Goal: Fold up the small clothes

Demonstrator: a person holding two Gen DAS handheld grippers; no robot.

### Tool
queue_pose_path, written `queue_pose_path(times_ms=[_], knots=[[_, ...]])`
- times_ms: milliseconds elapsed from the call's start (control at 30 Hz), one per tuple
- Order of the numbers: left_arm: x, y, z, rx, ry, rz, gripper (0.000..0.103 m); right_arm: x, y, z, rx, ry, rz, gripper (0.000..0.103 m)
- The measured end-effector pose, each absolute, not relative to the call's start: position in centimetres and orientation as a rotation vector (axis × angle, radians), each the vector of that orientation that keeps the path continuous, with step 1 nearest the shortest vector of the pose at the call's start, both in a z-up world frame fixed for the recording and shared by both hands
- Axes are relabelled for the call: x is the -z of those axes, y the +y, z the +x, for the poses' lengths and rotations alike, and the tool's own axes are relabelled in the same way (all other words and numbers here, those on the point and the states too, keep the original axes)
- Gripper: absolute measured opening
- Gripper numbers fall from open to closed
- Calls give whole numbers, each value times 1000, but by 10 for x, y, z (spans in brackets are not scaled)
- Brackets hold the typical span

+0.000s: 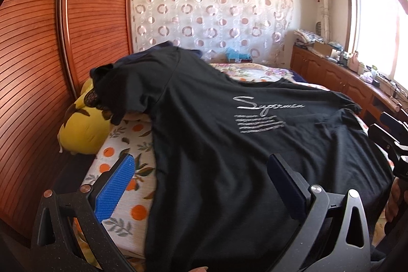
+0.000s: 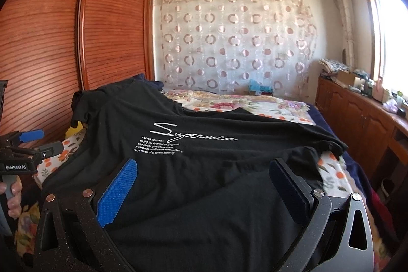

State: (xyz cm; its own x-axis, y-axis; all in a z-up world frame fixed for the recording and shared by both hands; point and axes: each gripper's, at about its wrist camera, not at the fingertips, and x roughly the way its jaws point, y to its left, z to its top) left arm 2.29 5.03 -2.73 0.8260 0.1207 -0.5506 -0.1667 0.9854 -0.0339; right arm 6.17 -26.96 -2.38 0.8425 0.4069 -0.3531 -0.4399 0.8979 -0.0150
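Black T-shirt spread print-side up across the bed, filling centre and lower half of both frames; white script lettering legible mid-frame. Far sleeve at left centre of the left-wrist frame draped over a yellow plush toy, so not lying flat. Near sleeve at right centre already turned in over the body, edge wrinkled. Left hand-held gripper at bottom of its frame, jaws spread wide, holding nothing, straddling the hem's left edge where cloth meets orange-patterned sheet — judged positioned to take that side. Right hand-held gripper likewise wide apart and empty, poised over the lower body of the shirt. Contact with fabric not determinable. Folding judged at an early stage; raised far sleeve likely to need freeing from the toy before a clean fold.
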Motion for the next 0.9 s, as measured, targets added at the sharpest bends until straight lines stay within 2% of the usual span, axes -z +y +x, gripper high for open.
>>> queue_pose_path(times_ms=[333,700,833,900], knots=[[39,100,44,-208,614,-87,103,44,-251,110,-555,466,-128,103],[33,151,76,-211,609,-134,103,24,-250,131,-602,504,-154,103],[36,168,91,-213,621,-157,98,21,-247,130,-624,498,-145,103],[41,175,98,-214,636,-175,89,24,-244,130,-632,502,-147,103]])
